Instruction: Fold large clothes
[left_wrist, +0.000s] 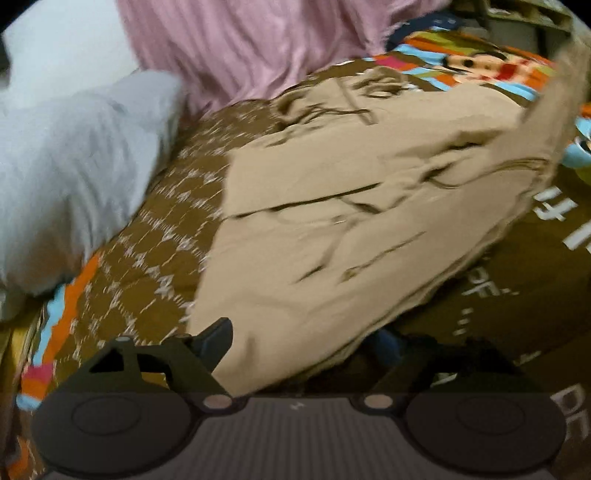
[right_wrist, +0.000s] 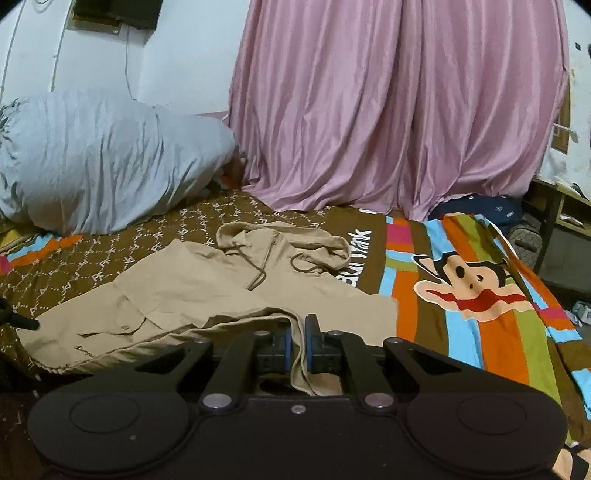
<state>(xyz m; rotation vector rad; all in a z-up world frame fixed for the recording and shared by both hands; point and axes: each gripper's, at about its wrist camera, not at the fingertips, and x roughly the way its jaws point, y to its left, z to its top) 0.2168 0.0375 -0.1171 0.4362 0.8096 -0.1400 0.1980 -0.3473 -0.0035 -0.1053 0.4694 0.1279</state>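
A beige hooded jacket (right_wrist: 192, 291) lies on the brown patterned bed cover (right_wrist: 92, 266), hood toward the curtain. My right gripper (right_wrist: 298, 350) is shut on a fold of the jacket's near edge, the cloth pinched between its blue pads. In the left wrist view the jacket (left_wrist: 351, 221) fills the middle, and its near edge drapes between the fingers of my left gripper (left_wrist: 295, 354). The left finger (left_wrist: 214, 339) shows beside the cloth; the right one is hidden under it. The left gripper's tip also shows in the right wrist view (right_wrist: 22, 321) at the jacket's left end.
A grey pillow (right_wrist: 92, 166) lies at the back left. A pink curtain (right_wrist: 388, 110) hangs behind the bed. A striped cartoon monkey print (right_wrist: 469, 280) covers the right of the bed cover. Furniture and a dark bag (right_wrist: 480, 210) stand at the far right.
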